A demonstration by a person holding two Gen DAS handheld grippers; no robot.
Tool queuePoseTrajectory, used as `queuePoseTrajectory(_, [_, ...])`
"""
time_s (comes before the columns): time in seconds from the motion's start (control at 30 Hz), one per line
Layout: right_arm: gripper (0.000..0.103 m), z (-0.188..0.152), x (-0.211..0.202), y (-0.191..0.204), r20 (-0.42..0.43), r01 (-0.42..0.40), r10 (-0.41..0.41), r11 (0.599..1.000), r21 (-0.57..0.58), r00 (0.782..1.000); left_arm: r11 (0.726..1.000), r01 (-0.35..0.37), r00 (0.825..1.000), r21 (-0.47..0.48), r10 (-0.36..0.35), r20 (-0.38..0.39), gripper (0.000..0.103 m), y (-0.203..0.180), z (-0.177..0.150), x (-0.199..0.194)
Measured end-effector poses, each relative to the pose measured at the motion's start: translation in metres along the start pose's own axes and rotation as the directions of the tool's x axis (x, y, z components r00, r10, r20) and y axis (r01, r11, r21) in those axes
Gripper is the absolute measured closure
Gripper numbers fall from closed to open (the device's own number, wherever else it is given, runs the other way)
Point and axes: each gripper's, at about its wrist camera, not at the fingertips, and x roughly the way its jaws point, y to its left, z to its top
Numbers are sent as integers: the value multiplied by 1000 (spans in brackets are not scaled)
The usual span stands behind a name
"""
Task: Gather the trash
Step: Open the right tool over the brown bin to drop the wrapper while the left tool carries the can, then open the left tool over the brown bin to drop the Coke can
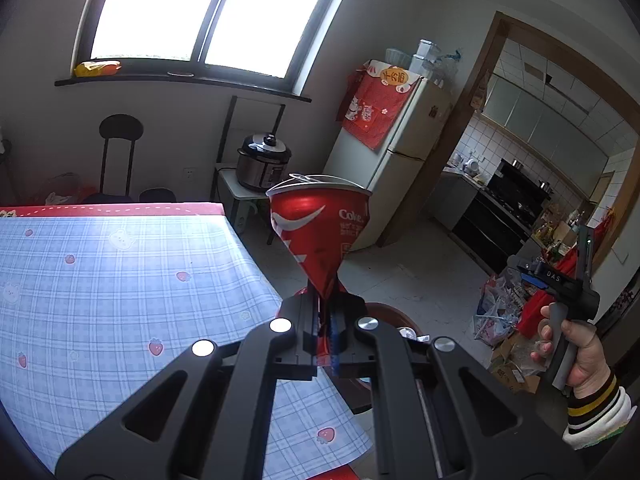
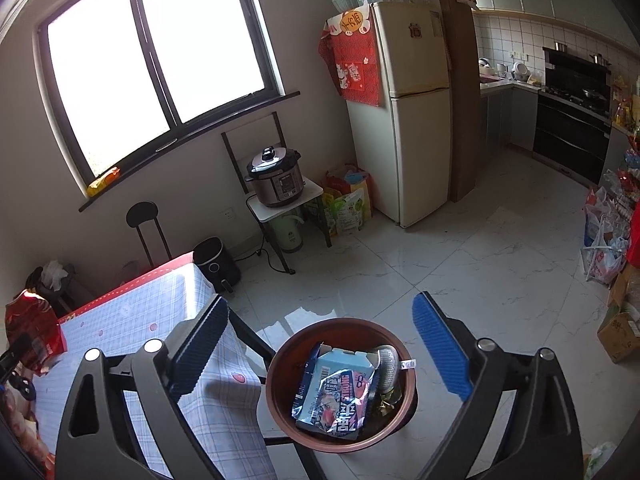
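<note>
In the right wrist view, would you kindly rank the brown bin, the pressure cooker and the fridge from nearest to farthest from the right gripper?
1. Brown bin: just below the open right gripper, between its fingers.
2. Pressure cooker: on a small stand under the window.
3. Fridge: beside the kitchen doorway, a little beyond the cooker.

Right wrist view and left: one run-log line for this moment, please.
left gripper: shut on crushed red can | right gripper: open, empty, above brown bin | bin: holds wrappers
</note>
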Motion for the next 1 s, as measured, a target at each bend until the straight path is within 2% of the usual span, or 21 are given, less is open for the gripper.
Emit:
queuePoseTrajectory(0.23, [6,-4,-23,-22,18,63,-63,998,-12,998,995,81,995,66,-76,-71,95,-44,1,45])
queuePoseTrajectory(0.5, [6,-13,-36,-69,5,121,-121,992,22,993,981,152,980,124,-133,-145,95,-100,4,110])
queuePoseTrajectory(0.63, [6,-17,-37,-94,-5,145,-145,988,50,989,971,166,976,173,-137,-167,95,-128,5,140])
queuePoseTrajectory(0.77, [6,-23,-35,-115,-20,163,-162,983,82,987,962,157,973,222,-112,-201,94,-153,5,173])
queuePoseTrajectory(0.83, [6,-26,-34,-121,-25,168,-166,982,92,986,957,157,971,244,-105,-214,86,-164,5,187])
queuePoseTrajectory(0.9, [6,-29,-33,-126,-34,176,-174,979,98,984,950,187,966,249,-132,-224,43,-172,7,198])
queuePoseTrajectory(1.0, [6,-33,-33,-132,-41,182,-178,977,108,983,944,203,967,260,-151,-207,41,-180,10,199])
